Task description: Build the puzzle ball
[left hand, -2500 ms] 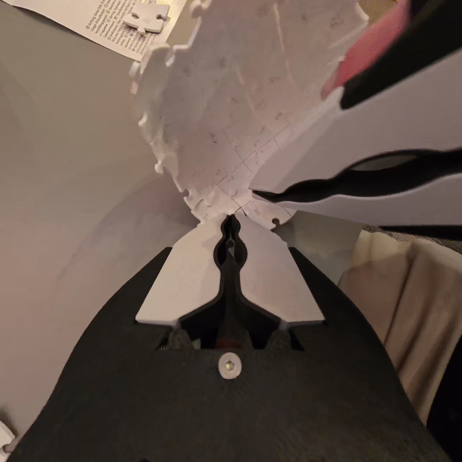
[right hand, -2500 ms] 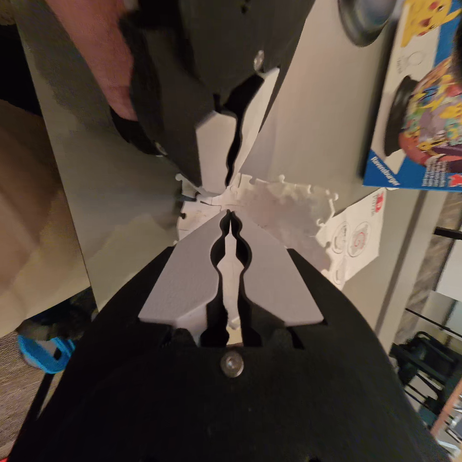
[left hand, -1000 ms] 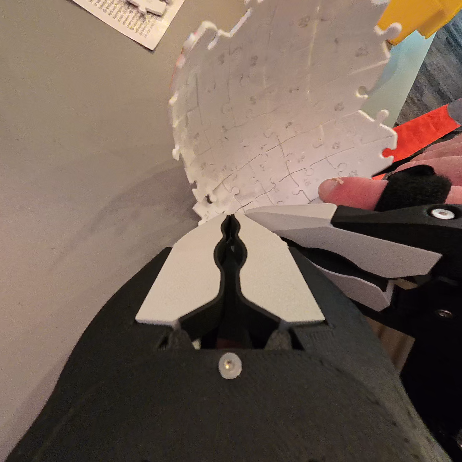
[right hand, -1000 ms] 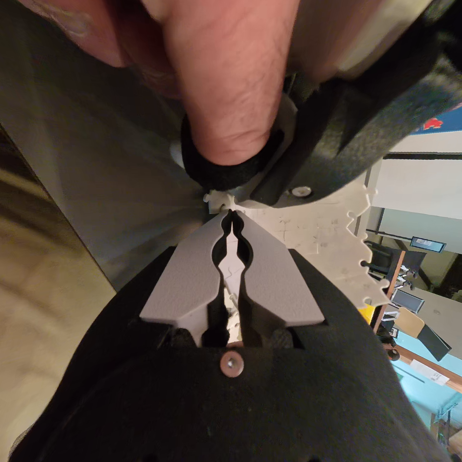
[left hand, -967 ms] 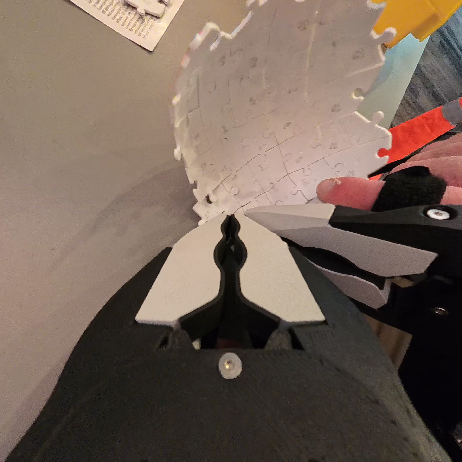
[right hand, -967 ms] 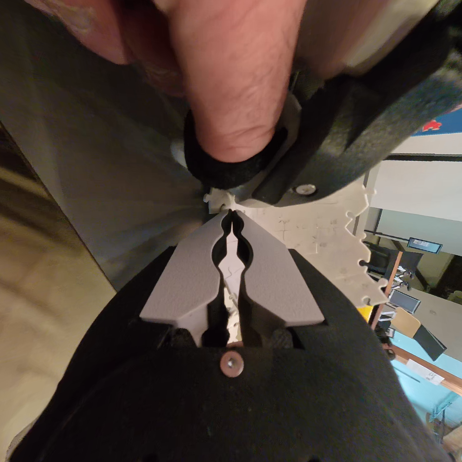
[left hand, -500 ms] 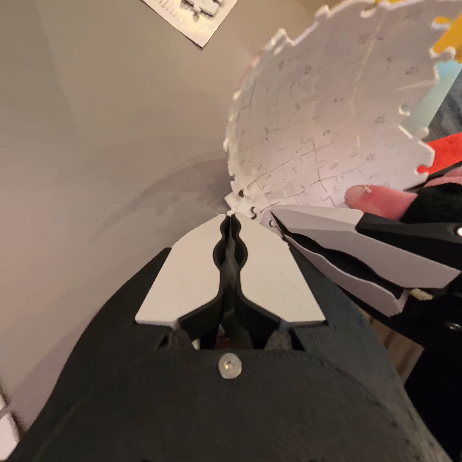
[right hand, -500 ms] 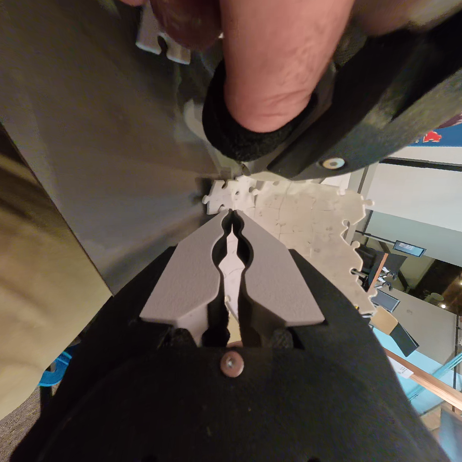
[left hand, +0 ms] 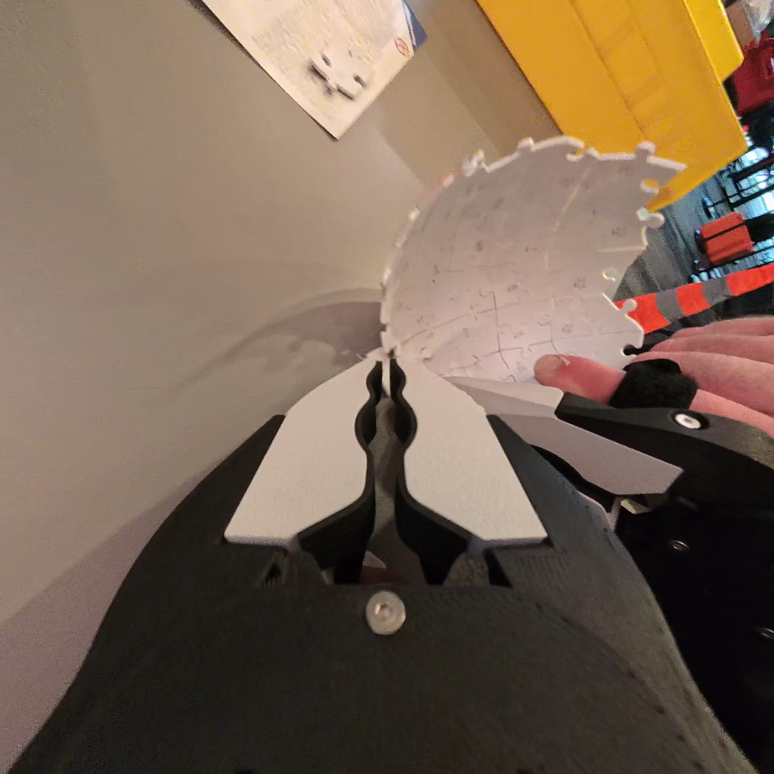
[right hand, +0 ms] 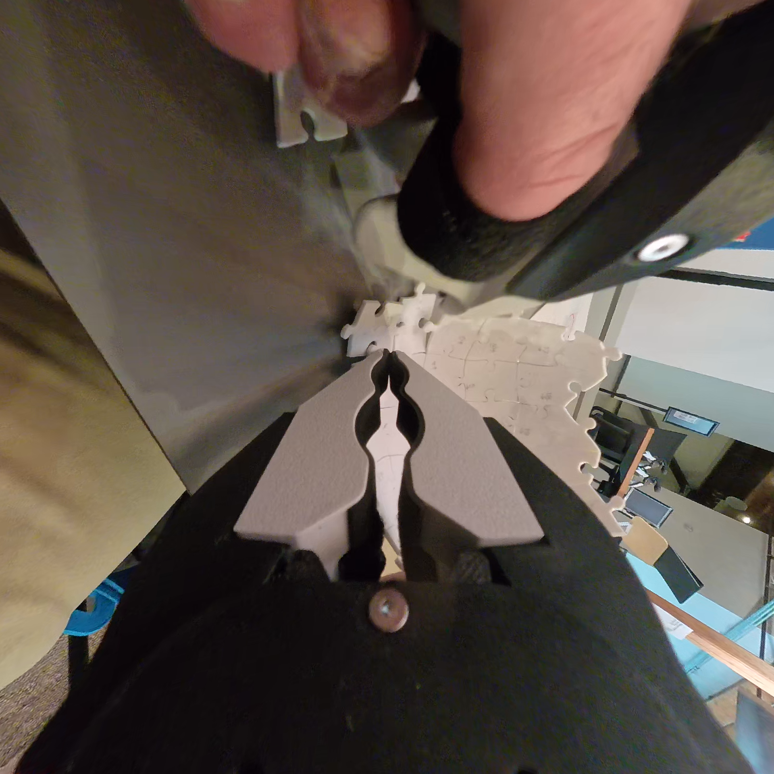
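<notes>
White curved shell (left hand: 515, 268) of joined puzzle pieces is held up off the grey desk (left hand: 146, 251), concave inner side shown, faint marks on each piece, knobbed rim along top and right.

Left claw (left hand: 386, 361) is pinched shut on the shell's lower-left edge; tips are closed to a thin slit with the edge caught between them. In the right wrist view the left claw is seen from the front as a black body (right hand: 628, 176) coming in from the upper right, a hand (right hand: 544, 125) wrapped around it, one finger through a black loop.

Right claw (right hand: 387, 356) is clamped on the same edge region; white shell material is visible through the gap between its fingers (right hand: 318, 460), and two edge pieces (right hand: 389, 324) stick out just past the tips. In the left wrist view the right claw (left hand: 544, 412) enters from the right, touching the shell's bottom edge, just beside the left claw; a hand (left hand: 670, 372) is on it, fingertip against the shell.

A loose piece (right hand: 305, 113) is held under the fingers at the top of the right wrist view, whether touching the desk cannot be told.

A printed sheet (left hand: 326, 63) lies on the desk, blurred. A yellow box (left hand: 620, 83) is seen beyond the shell.
</notes>
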Demonstrator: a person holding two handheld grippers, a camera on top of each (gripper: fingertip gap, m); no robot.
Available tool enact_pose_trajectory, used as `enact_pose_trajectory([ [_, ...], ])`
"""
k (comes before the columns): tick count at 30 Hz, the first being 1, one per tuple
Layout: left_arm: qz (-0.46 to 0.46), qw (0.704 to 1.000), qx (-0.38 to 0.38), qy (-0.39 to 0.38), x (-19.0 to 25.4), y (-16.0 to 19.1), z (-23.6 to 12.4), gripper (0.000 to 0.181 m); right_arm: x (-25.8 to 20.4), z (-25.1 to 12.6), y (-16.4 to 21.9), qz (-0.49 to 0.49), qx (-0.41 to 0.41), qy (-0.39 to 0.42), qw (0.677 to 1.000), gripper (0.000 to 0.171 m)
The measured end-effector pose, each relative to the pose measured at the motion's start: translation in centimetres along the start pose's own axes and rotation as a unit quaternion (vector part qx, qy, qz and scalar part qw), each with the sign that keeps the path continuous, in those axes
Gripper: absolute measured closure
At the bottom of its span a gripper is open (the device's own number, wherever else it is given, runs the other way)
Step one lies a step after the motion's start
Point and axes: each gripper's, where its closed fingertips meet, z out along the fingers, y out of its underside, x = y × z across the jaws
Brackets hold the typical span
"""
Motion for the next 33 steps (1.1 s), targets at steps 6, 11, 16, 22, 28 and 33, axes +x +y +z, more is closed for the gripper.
enact_pose_trajectory([
  [6,0.030,0.998,-0.035,-0.032,-1.2,0.6,0.8,0.176,0.0,0.0,0.0,-0.006,-0.004,0.000,1.000,0.171],
  [11,0.028,0.999,-0.045,-0.007,-0.1,0.8,1.3,0.172,0.0,0.0,0.0,-0.008,-0.004,0.000,1.000,0.171],
  [16,0.004,0.999,-0.035,0.020,0.3,0.8,1.2,0.171,0.0,0.0,0.0,-0.011,-0.003,0.001,1.000,0.171],
  [22,0.008,0.999,-0.012,0.033,1.2,0.0,1.1,0.178,0.0,0.0,0.0,-0.009,0.000,0.000,1.000,0.171],
  [28,0.067,0.998,-0.014,-0.007,0.6,-0.6,1.0,0.165,0.0,0.0,0.0,-0.010,0.001,-0.001,1.000,0.171],
  [33,0.106,0.992,-0.030,-0.068,-0.5,-0.6,1.6,0.155,0.0,0.0,0.0,-0.017,-0.001,-0.005,1.000,0.171],
])
